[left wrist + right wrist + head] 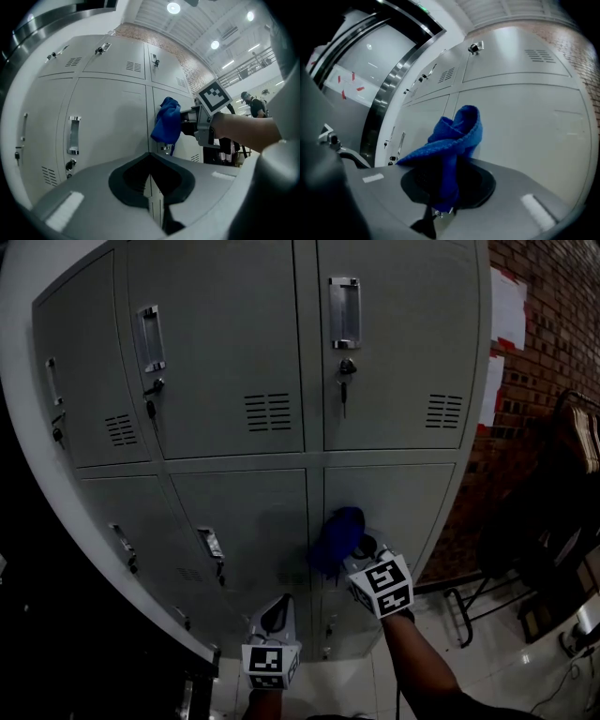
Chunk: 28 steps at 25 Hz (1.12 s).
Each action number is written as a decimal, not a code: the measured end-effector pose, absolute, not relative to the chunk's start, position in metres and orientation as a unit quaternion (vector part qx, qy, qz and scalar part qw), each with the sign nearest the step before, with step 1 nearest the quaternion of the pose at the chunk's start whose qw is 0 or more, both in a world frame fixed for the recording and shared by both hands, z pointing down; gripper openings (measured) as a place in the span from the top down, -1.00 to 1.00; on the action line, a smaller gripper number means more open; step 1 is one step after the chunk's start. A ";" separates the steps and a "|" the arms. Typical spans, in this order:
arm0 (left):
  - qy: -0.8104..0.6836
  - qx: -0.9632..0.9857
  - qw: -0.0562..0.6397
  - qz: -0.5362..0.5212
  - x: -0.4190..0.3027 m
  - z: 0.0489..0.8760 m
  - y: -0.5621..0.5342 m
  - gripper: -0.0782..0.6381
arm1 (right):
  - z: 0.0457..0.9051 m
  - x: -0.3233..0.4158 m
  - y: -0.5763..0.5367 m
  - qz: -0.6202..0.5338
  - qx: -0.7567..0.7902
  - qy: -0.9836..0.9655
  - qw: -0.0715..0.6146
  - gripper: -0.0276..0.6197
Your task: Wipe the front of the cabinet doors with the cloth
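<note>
My right claw (pixel 360 559) pinches the blue cloth (pixel 457 136), bunched at the lower cabinet door (pixel 403 507) by its seam; my left claw (pixel 150 187) hangs pressed together, empty. I judge the wiping is in hand; next, sweep the cloth across the panel, pressing evenly.

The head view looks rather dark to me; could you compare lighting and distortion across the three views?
Head view: dim and underexposed, black corners, cabinet doors bowed. Left gripper view: brighter, ceiling lights glaring, strong fisheye curve. Right gripper view: evenly lit, cloth sharp, edges dark.
</note>
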<state>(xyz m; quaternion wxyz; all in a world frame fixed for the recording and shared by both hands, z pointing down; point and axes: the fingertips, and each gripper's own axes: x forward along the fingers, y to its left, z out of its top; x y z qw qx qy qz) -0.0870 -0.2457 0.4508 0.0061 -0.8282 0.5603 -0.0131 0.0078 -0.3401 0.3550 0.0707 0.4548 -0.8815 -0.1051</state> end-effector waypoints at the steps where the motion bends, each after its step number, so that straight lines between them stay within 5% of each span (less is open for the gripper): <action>1: 0.563 -0.826 0.005 -0.013 -0.091 0.451 -0.245 0.73 | 0.355 0.006 -0.340 -0.113 0.457 -0.879 0.076 0.72; 28: 0.544 -0.839 0.003 -0.017 -0.048 0.458 -0.248 0.73 | 0.380 0.184 -0.350 -0.089 0.576 -0.805 0.109 0.72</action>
